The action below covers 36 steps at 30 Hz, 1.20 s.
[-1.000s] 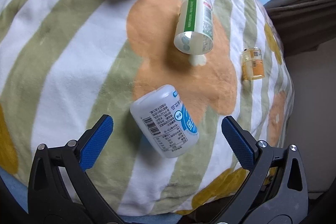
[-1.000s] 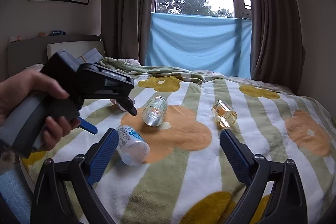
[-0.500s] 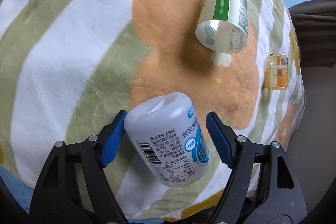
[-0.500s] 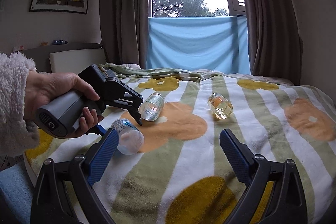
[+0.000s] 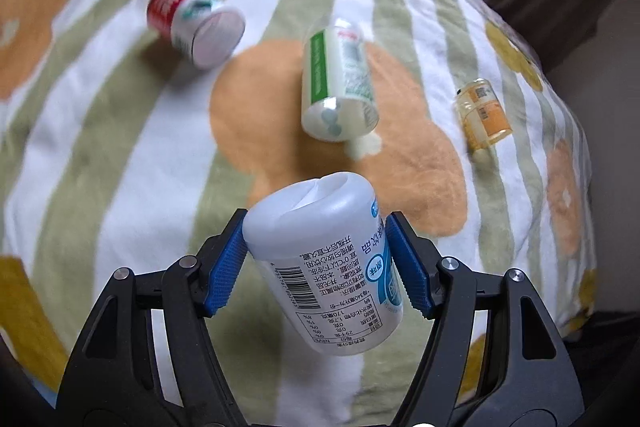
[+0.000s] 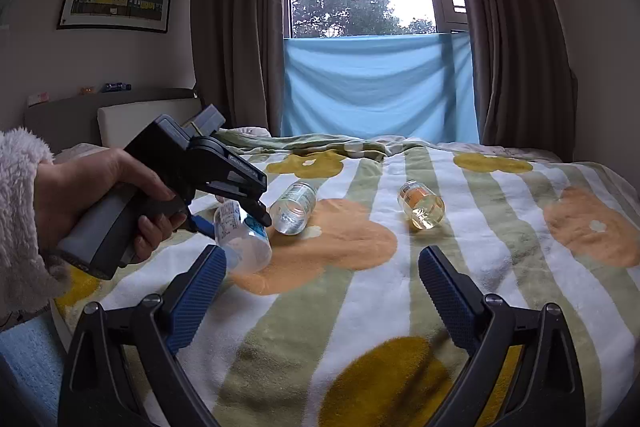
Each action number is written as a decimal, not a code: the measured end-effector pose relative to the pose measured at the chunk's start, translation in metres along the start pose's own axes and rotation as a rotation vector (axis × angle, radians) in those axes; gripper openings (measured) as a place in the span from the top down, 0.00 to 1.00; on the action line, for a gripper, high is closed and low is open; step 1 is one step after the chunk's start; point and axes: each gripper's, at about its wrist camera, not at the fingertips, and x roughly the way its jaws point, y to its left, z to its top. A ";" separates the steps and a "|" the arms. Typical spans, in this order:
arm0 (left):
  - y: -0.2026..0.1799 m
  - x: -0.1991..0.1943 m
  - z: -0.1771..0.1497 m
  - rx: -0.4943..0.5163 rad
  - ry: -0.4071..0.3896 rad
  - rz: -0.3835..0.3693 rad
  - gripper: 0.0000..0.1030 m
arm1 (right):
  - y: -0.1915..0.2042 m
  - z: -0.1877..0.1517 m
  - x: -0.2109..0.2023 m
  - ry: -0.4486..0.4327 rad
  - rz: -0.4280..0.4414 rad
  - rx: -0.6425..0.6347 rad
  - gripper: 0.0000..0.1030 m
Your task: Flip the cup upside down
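Jaws now clamped on white cup (image 5: 324, 263), lifted

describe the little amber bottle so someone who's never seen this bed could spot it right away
On the flower-patterned striped blanket lie several bottles. Look past the big orange flower toward the curtain side: the amber bottle lies on its side alone on a white stripe. It is the smallest, clear yellowish with an orange label, unlike the green-labelled bottle nearby.

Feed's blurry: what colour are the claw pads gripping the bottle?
Blue pads, clearest in the left wrist view.
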 end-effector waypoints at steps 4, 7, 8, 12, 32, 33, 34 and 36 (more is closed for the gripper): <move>-0.024 -0.020 -0.015 0.255 -0.236 0.081 0.36 | 0.002 -0.002 0.000 0.006 0.009 0.006 0.06; -0.033 -0.015 -0.032 0.355 -0.341 0.100 0.36 | 0.004 -0.005 0.001 0.014 0.007 0.014 0.06; -0.034 -0.012 -0.036 0.376 -0.365 0.099 0.36 | 0.005 -0.006 0.001 0.018 0.006 0.018 0.06; -0.039 0.008 -0.050 0.436 -0.364 0.104 0.36 | 0.003 -0.010 0.000 0.027 -0.004 0.044 0.06; -0.030 0.014 -0.070 0.455 -0.229 0.071 0.35 | 0.007 -0.015 0.008 0.053 0.019 0.049 0.06; -0.031 0.014 -0.070 0.458 -0.222 0.075 0.35 | 0.007 -0.015 0.008 0.054 0.020 0.048 0.06; -0.032 0.014 -0.071 0.460 -0.218 0.078 0.33 | 0.007 -0.015 0.008 0.054 0.021 0.047 0.06; -0.033 0.014 -0.072 0.463 -0.215 0.089 0.24 | 0.007 -0.015 0.008 0.053 0.021 0.048 0.06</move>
